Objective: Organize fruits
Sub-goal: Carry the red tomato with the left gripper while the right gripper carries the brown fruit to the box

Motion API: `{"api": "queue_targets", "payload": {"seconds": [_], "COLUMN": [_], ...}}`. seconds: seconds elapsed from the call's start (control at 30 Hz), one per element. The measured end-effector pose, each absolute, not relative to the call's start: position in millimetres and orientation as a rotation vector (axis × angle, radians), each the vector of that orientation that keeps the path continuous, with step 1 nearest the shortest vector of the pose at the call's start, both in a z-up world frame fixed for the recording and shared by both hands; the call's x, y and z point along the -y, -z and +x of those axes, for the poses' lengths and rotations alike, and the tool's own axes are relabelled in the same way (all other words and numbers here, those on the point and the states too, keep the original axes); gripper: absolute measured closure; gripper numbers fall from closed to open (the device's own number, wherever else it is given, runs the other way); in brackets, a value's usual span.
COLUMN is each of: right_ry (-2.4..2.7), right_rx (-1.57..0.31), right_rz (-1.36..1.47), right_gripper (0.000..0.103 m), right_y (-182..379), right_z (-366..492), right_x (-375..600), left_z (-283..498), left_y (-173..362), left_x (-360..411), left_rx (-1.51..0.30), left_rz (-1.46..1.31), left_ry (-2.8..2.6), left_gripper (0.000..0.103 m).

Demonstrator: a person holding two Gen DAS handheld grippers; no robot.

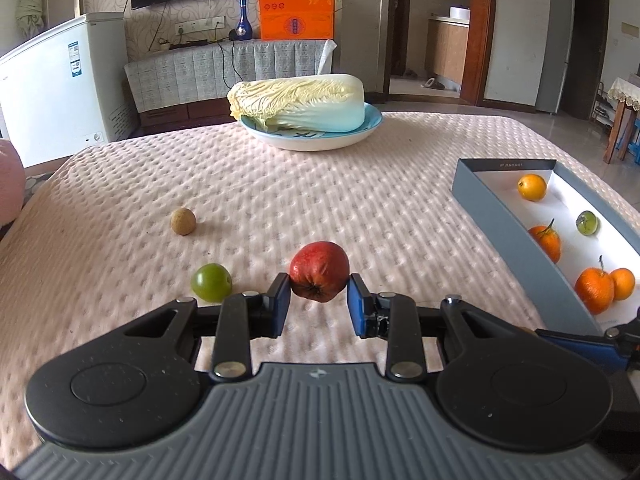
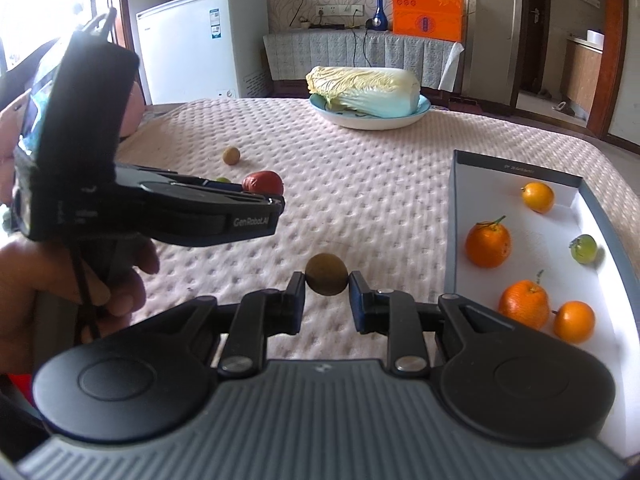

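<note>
Dimpled quilted cloth table cover [image 1: 280, 208], glossy ceramic plate [image 1: 320, 142], matt cardboard box [image 1: 500, 216]

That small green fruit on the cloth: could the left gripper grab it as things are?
Probably not yet: the left gripper is already closed on the red fruit. The green fruit lies free beside it, unobstructed.

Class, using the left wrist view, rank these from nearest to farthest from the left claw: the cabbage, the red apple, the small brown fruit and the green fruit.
1. Red apple, between the left claw's fingers.
2. Green fruit, just left of it.
3. Small brown fruit, farther back on the left.
4. Cabbage, on the plate at the far end.
</note>
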State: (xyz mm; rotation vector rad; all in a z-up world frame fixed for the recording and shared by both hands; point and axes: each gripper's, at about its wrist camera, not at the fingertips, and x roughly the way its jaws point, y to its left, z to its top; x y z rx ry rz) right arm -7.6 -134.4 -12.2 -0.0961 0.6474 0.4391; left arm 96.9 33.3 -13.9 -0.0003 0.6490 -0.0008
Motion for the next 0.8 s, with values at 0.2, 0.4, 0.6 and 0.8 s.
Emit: {"api": "queue_targets", "payload": {"seconds": [0.2,0.4,0.6,0.8], "right_ry": [-0.419,-0.395,-0.410,-0.414], "right_rx": [-0.623,-0.618,-0.601,-0.590], "right_rz": [-0.079,-0.035,-0.013,-0.005], "right_gripper": [0.077,0.077,0.077,0.077], "right_y": [1.6,-3.8,-9.7,-12.6], "right_z": [-17.7,-24.9,-40.4,-40.8], "right_x": [145.8,162.6,166.4,172.6], "left_z": [90.1,85.1,83.6,81.7], "left_y": [7.8,1.0,-1.8,-7.8], "left_x": [-21.2,-10.6,-5.4,6.2], "left_rx": [-0.644,-0.638,-0.636,-0.631], "left_rz": [-0.002,-0.001,0.001,0.014], "left_ry": [-0.004,0.001,0.000,0.002], "left_gripper": [0.067,0.067,0.067,0.067]}}
